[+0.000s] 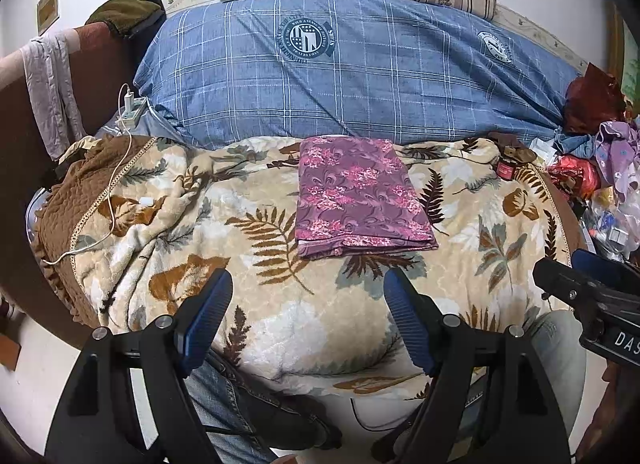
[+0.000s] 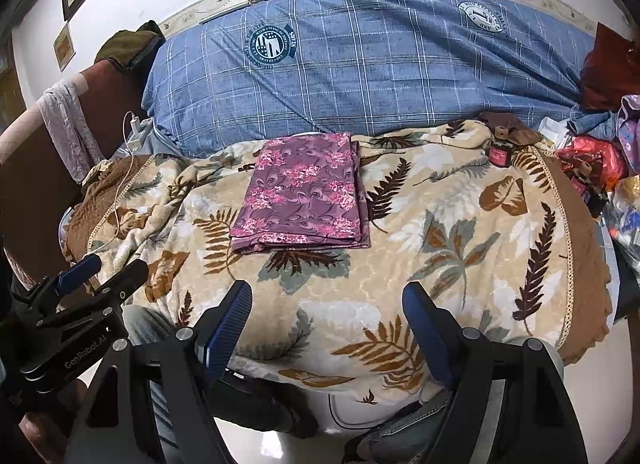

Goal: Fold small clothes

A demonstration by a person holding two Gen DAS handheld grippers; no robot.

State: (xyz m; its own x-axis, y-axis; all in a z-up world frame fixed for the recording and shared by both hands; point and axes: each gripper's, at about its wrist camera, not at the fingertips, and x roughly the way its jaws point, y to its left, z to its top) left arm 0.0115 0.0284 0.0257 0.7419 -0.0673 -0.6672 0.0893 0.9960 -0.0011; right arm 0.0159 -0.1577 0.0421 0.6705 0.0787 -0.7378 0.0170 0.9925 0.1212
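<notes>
A purple floral garment (image 1: 358,194) lies folded into a flat rectangle on the leaf-patterned blanket (image 1: 248,264); it also shows in the right wrist view (image 2: 304,194). My left gripper (image 1: 308,288) is open and empty, held back from the garment's near edge. My right gripper (image 2: 326,300) is open and empty, near the blanket's front edge, with the garment ahead and to the left. The right gripper shows at the right edge of the left wrist view (image 1: 576,268), and the left gripper shows at the left edge of the right wrist view (image 2: 100,268).
A blue plaid duvet (image 1: 352,68) is piled behind the garment. A heap of loose clothes and bags (image 1: 600,168) lies at the right. A small red jar (image 2: 499,154) stands on the blanket at back right. A white charger cable (image 1: 116,184) runs over the left side.
</notes>
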